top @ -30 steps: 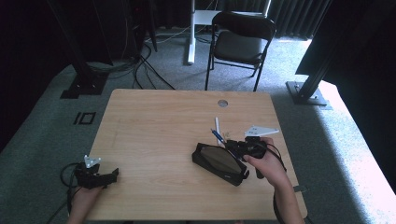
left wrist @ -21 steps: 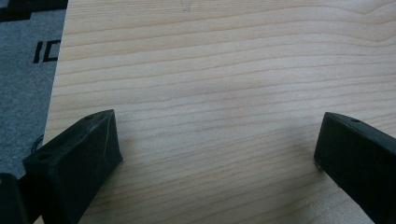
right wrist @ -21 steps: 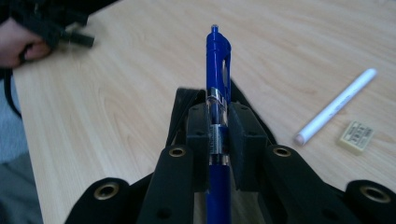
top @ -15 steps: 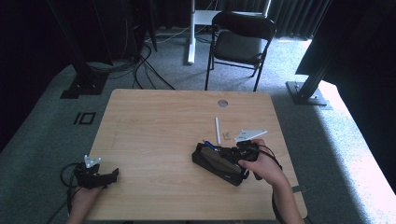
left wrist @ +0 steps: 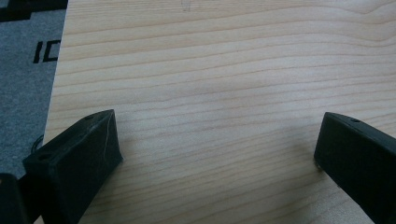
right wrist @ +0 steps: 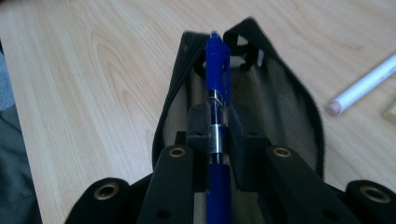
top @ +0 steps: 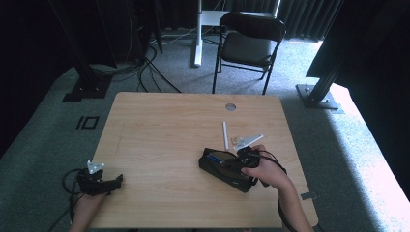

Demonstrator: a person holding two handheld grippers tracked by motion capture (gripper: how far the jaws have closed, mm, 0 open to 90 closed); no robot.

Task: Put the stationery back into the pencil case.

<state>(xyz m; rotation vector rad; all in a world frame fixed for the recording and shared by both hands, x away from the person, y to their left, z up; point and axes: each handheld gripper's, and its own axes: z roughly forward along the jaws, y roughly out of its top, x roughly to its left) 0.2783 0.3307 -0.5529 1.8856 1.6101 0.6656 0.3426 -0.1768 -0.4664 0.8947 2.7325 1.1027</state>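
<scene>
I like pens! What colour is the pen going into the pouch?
Blue pen; clearest in the right gripper view.

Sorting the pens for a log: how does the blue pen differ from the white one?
The blue pen is clamped in the right gripper over the open black pouch; the white pen lies loose on the table. Blue shows a clip; white looks plain. Both are slim sticks.
</scene>
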